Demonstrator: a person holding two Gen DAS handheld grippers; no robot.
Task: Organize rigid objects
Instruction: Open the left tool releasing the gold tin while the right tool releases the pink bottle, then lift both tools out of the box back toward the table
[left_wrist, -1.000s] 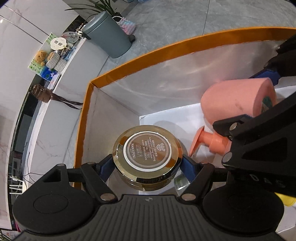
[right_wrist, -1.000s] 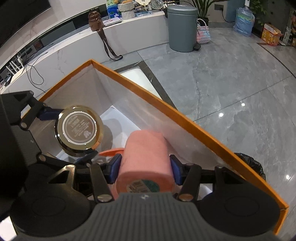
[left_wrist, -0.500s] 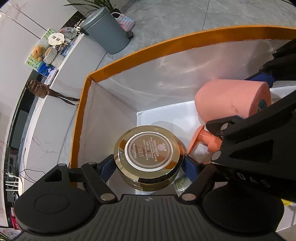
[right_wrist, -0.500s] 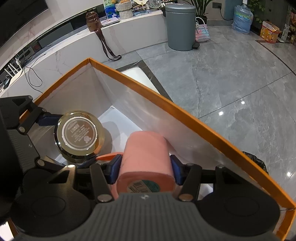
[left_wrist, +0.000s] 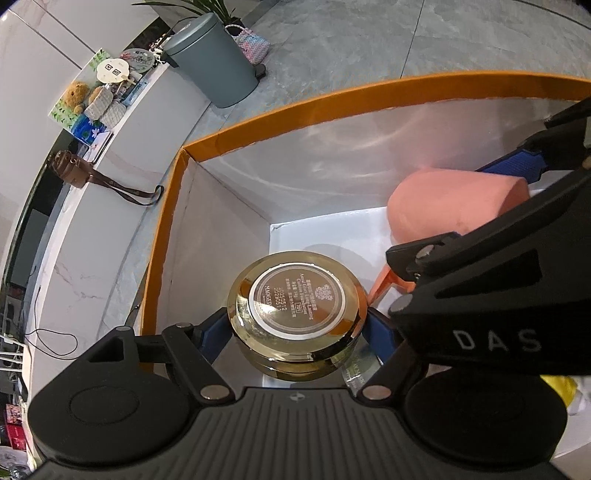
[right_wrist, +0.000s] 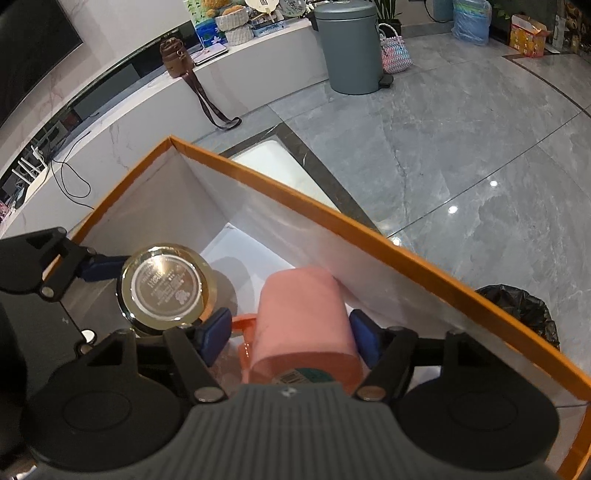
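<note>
A round gold jar (left_wrist: 297, 310) with a brown printed base sits between the blue pads of my left gripper (left_wrist: 297, 330), low inside a white box with an orange rim (left_wrist: 295, 110). Both pads lie against the jar's sides. A pink pump bottle (right_wrist: 306, 317) with an orange pump (right_wrist: 245, 332) lies in the same box (right_wrist: 369, 229), its labelled base toward the camera. My right gripper (right_wrist: 291, 334) straddles it with jaws opening. A gap shows beside the left pad (right_wrist: 216, 334). The jar (right_wrist: 164, 286) is at the left of the right wrist view. The bottle (left_wrist: 450, 210) shows beyond the jar in the left wrist view.
The box stands over a grey tiled floor. Beyond it are a grey pedal bin (right_wrist: 349, 48), a woven bag (right_wrist: 395, 51) and a white counter with a brown bag (right_wrist: 173, 59). A black rubbish bag (right_wrist: 521, 314) sits outside the box's right wall.
The right gripper's pads have spread away from the pink bottle, which stays between them. The left gripper and the gold jar look unmoved. Both views have rolled slightly.
</note>
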